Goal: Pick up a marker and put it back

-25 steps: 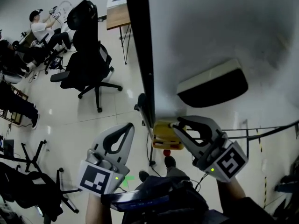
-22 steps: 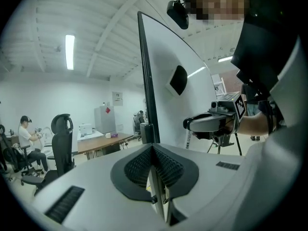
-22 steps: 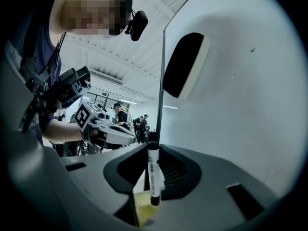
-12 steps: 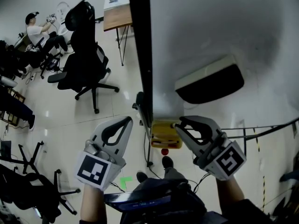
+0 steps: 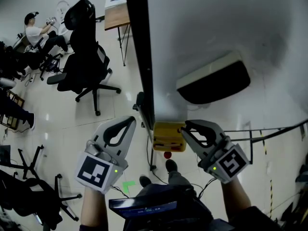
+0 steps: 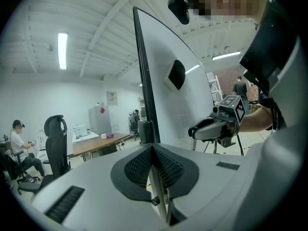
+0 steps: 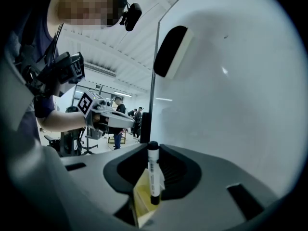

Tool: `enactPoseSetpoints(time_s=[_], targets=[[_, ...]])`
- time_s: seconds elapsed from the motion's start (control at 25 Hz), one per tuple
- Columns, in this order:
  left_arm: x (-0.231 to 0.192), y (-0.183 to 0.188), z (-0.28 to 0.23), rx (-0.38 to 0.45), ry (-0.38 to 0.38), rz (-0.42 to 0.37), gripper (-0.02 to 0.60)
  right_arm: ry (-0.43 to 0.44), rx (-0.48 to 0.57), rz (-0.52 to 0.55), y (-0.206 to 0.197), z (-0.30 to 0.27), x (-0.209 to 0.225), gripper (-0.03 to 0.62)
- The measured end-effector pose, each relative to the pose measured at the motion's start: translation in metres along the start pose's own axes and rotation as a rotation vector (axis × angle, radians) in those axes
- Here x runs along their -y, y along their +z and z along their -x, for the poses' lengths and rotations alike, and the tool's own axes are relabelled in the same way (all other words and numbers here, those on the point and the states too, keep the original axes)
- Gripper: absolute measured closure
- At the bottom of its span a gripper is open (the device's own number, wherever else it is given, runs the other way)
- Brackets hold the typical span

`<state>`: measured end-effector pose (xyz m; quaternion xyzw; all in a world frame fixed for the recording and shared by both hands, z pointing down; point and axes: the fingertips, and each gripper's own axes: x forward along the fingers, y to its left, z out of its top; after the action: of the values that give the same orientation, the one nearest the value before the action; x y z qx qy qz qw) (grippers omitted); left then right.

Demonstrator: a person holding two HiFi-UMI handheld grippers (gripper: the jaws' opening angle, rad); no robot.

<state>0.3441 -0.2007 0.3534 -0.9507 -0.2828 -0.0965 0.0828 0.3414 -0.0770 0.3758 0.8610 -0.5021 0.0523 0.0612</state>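
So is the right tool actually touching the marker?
Touching. The right gripper view shows the marker standing upright, pinched between the pads of the right tool, with no gap on either side.

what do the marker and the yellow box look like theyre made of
marker: looks like smooth white plastic with black ends; the barrel shows a faint sheen.
yellow box: probably matte plastic or card; flat yellow faces and thin walls, hard to settle.

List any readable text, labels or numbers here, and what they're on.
No text is legible.
Barrel print on the marker: too blurred to read.
The wall poster: too small to read.
Cubes on left gripper and right gripper: square code patterns, no letters.
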Motion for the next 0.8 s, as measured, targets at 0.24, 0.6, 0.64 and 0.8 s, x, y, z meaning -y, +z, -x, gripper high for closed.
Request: enactPoseSetpoints(time_s=[0.24,0.6,0.64,0.8], targets=[[0.002,-0.009,-0.002,-0.024,0.005,0.02,0.583,-0.009,-0.044,-0.029,-0.021,0.0,0.005,0.507],[0.003,-0.01,-0.003,-0.023,0.024,0.05,0.583,-0.005,-0.117,-0.037,-0.049,-0.004,0.007,0.507],[0.002,-0.01,-0.003,-0.023,0.026,0.047,0.583,-0.004,-0.126,-0.039,-0.053,-0.005,0.007,0.505],[0.0,-0.008,-0.002,-0.021,0.036,0.048,0.583,-0.004,-0.15,-0.052,-0.066,-0.005,0.007,0.502]])
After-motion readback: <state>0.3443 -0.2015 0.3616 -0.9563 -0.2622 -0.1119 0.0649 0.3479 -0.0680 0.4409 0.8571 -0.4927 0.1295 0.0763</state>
